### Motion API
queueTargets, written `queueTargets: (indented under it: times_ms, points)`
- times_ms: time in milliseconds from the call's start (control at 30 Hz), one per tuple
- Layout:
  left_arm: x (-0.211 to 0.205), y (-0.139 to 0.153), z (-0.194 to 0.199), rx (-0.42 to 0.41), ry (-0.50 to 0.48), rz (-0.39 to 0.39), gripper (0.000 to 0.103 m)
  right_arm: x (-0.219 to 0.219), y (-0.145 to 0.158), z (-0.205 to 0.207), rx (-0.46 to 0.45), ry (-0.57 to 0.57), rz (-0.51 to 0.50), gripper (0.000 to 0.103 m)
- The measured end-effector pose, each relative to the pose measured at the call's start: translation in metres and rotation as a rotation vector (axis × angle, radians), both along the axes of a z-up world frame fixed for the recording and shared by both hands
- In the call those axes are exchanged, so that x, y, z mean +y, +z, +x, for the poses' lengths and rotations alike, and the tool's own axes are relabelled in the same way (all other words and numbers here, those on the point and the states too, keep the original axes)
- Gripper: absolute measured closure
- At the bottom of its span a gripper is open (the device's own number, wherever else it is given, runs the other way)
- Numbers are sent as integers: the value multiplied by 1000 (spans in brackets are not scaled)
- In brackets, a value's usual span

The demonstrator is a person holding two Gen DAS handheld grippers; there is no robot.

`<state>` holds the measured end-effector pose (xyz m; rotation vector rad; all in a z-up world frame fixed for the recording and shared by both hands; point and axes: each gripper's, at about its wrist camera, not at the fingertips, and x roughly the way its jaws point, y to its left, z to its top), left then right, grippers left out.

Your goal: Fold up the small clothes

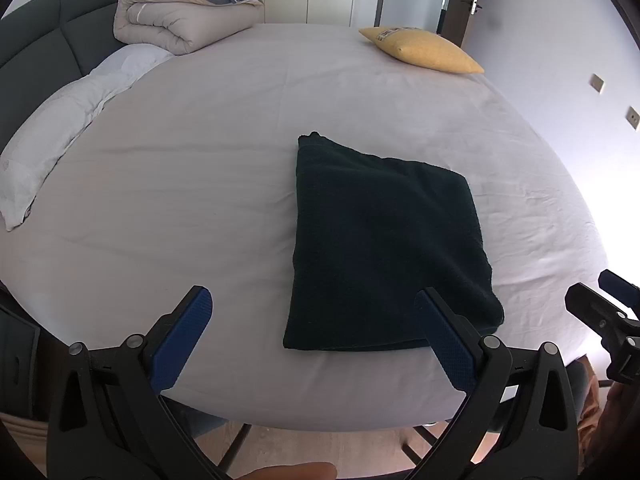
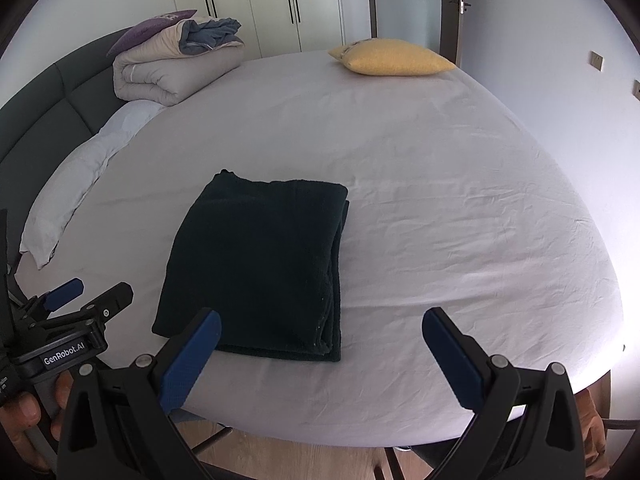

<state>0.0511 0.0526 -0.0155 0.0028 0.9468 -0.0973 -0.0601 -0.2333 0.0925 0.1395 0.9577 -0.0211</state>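
A dark, near-black cloth lies folded into a thick rectangle on the pale bed sheet, near the front edge of the bed. In the right wrist view the same cloth shows stacked layers along its right edge. My left gripper hovers open above the bed's front edge, just left of the cloth's near corner, with nothing between its blue pads. My right gripper is open too, over the sheet beside the cloth's near right corner. Each gripper shows in the other's view: the right gripper, the left gripper.
A rolled beige duvet with grey cloth on top sits at the far left by the dark headboard. A yellow cushion lies at the far right. White pillows line the left side. Wooden floor shows below the bed edge.
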Motion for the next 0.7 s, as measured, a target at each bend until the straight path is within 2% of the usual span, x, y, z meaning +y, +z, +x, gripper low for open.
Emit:
queueTargets:
  times_ms: [700]
  points:
    - [-2, -4, 0, 2, 1, 1, 0, 5, -4, -1, 11, 8, 7, 0]
